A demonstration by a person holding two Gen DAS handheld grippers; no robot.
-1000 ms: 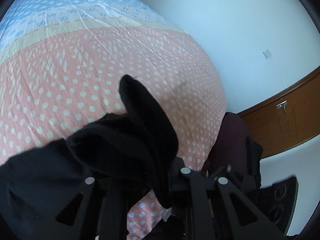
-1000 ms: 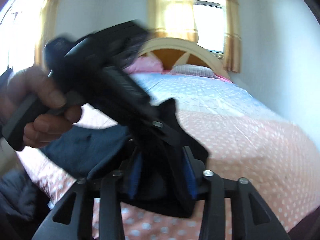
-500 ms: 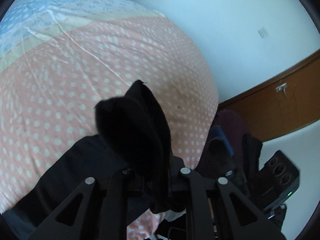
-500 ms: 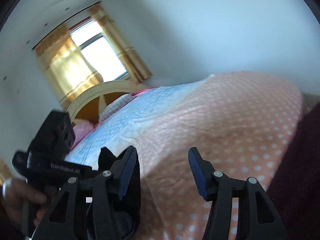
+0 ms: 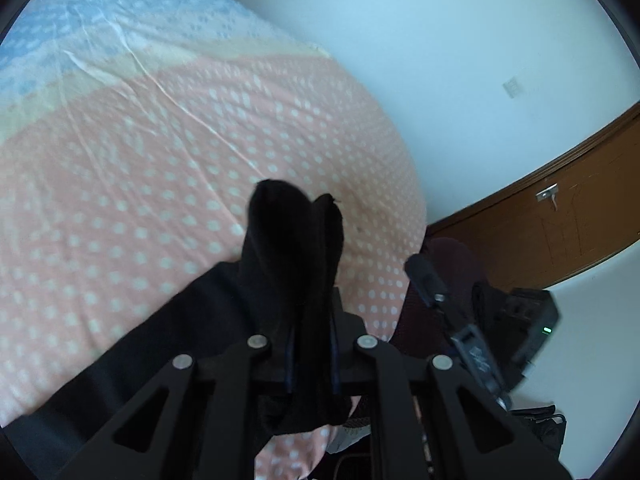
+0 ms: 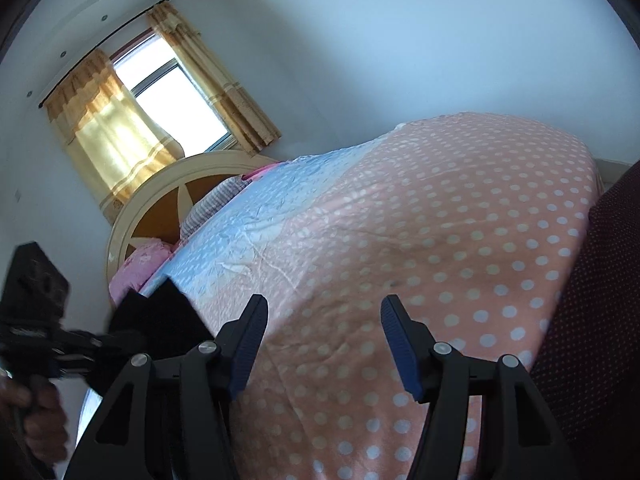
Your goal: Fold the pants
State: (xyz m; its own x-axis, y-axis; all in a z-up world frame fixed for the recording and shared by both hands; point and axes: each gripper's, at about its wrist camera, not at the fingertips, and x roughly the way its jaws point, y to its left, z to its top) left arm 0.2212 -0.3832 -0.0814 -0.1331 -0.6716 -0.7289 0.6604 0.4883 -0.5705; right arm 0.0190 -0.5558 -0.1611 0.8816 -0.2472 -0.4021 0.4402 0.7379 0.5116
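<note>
The black pants lie across the near edge of the bed, and one bunched end stands up between my left fingers. My left gripper is shut on that bunch, its jaws still closing a little tighter. A pant leg trails down to the lower left. In the right wrist view the left gripper and its pants sit at the far left, held by a hand. My right gripper stands open over the bedspread with nothing between its blue pads. One of its fingers shows beside the bed.
The bed has a pink dotted bedspread with a blue band further up. Pillows and a round headboard are at the far end under a curtained window. Maroon dotted cloth fills the right edge. A wooden door stands beyond the bed.
My right gripper let go of the black pants, opened, rolled and swung off to the right over bare bedspread. The left gripper kept its hold and shifted, drawing the cloth into a narrower upright bunch.
</note>
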